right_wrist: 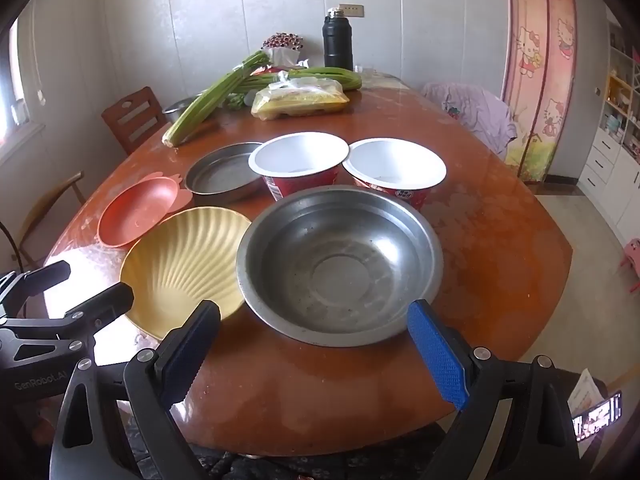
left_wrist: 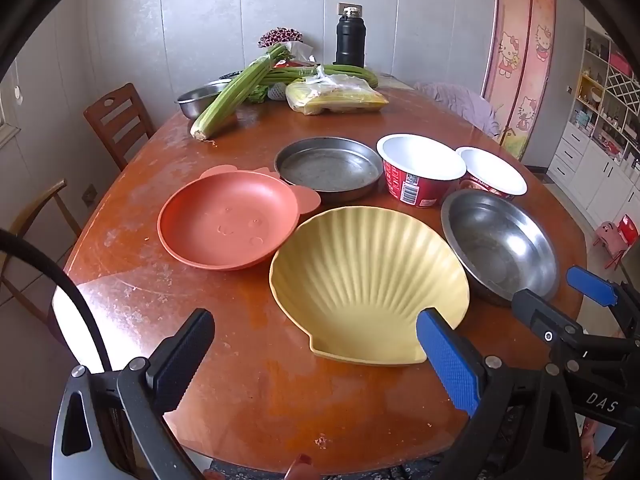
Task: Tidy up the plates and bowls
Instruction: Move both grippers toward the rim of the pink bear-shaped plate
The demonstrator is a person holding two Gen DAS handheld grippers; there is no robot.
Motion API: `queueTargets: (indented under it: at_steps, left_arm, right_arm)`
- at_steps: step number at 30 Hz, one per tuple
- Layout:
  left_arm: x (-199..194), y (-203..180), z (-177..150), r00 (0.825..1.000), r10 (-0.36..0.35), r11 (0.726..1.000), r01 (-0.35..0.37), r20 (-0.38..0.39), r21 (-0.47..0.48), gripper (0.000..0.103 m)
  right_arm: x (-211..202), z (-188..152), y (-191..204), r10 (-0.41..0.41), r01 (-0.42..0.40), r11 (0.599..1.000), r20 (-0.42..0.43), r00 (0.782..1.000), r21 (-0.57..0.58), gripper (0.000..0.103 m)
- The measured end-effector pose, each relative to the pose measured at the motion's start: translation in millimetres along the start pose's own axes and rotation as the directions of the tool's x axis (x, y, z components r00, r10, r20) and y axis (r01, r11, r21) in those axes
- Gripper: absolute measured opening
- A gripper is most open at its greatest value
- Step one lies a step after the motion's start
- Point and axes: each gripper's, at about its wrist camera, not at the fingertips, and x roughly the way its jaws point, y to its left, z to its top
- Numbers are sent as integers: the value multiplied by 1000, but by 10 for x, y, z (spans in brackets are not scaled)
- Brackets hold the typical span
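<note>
You held your left gripper (left_wrist: 316, 356) wide open over the near edge of the wooden table (left_wrist: 248, 396), with nothing between its fingers. Your right gripper (right_wrist: 316, 344) was wide open too, and it held nothing. Just past the left gripper sat the yellow shell plate (left_wrist: 368, 280), flat on the table, with the blue pad showing in front of its near rim. Right in front of the right gripper sat the big steel bowl (right_wrist: 340, 264), with the yellow shell plate just beside it on the left. To the left of the shell plate lay the orange plate (left_wrist: 228, 224), which had little ears on its rim. Behind it was a flat steel pan (left_wrist: 328, 168). Next to the pan stood two red noodle cups (left_wrist: 420, 172), white inside, side by side and behind the steel bowl. Far back on the table lay long green celery (left_wrist: 236, 92), a yellow bag of food (left_wrist: 336, 98), another small steel bowl (left_wrist: 196, 100) and a tall black bottle (left_wrist: 351, 38). Wooden chairs (left_wrist: 116, 124) stood on the left side of the table.
</note>
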Motion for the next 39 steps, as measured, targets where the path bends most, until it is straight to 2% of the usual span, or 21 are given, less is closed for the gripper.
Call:
queueTargets:
  at_steps: [15, 21, 25, 29, 31, 34, 39]
  left_arm:
    - [22, 101, -5, 1000, -10, 1000, 10, 4, -15, 101]
    - [-9, 235, 48, 1000, -10, 999, 10, 17, -39, 101]
    - [-21, 379, 116, 1000, -4, 998, 6, 22, -63, 101]
    - [-9, 550, 191, 1000, 10, 996, -8, 17, -94, 101]
    - [-5, 649, 226, 1000, 23, 994, -21, 16, -107, 101]
    - [17, 833, 302, 999, 45, 991, -43, 13, -126, 101]
    - [110, 1210, 461, 997, 80, 982, -76, 16, -172, 101]
  right_arm:
    - [-20, 10, 94, 7, -7, 1000, 16, 1000, -14, 95]
    - [-48, 133, 193, 51, -50, 998, 29, 998, -25, 95]
    - [-74, 283, 314, 96, -95, 995, 27, 995, -33, 95]
    - [11, 455, 527, 93, -95, 991, -19, 995, -98, 95]
    - [51, 548, 686, 92, -92, 986, -5, 996, -140, 95]
    - [115, 671, 847, 128, -129, 980, -13, 992, -150, 95]
    - [347, 846, 1032, 169, -181, 973, -91, 981, -145, 95]
